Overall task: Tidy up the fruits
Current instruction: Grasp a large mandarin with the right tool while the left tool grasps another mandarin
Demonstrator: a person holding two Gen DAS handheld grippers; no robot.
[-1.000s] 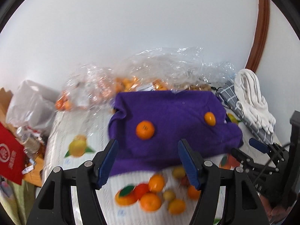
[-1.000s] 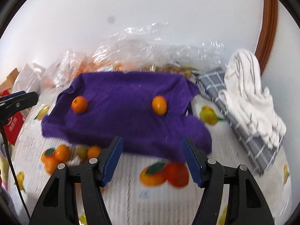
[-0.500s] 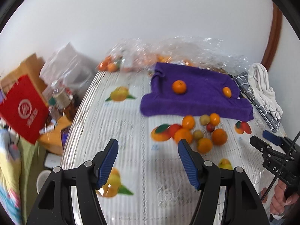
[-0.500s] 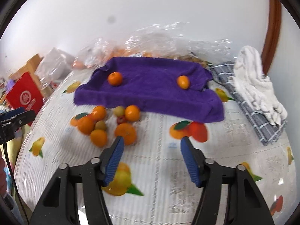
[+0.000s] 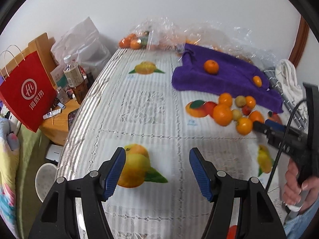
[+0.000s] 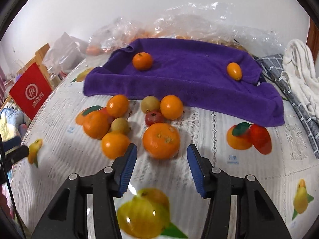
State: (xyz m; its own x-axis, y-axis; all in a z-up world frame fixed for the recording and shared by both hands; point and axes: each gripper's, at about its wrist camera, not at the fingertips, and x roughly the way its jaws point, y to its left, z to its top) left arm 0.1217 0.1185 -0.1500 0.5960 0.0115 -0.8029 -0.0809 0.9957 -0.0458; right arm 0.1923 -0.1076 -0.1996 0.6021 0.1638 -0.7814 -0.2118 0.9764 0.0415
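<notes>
The right gripper point(image 6: 161, 166), a black frame with ribbed blue finger pads, has its jaws spread wide with nothing between them, and it points at the biggest round orange point(image 6: 161, 140), which sits just beyond the fingertips at twelve o'clock on the white tablecloth printed with fruit pictures point(image 6: 229, 181). That orange is the nearest of a loose cluster: a smaller orange point(image 6: 115, 145) at its nine o'clock, a small dark red fruit point(image 6: 154, 118) touching it at eleven o'clock, two yellow-green fruits point(image 6: 150, 104), and three more oranges around them, several touching one another. Past the cluster, toward twelve o'clock, lies a rumpled purple towel point(image 6: 189, 79) with one round orange point(image 6: 142, 60) near its left end and one small oval orange fruit point(image 6: 234, 71) near its right end, well apart from each other. Crinkled clear plastic bags point(image 6: 189, 22) are heaped behind the towel against the white wall. The left gripper point(image 5: 157, 171), of the same build, is also spread wide and holds nothing, hanging over a printed yellow fruit on the cloth; from there the cluster point(image 5: 235, 111) lies at about two o'clock. At its nine o'clock a red paper carrier bag with white lettering point(image 5: 28, 93) stands beside the table.
</notes>
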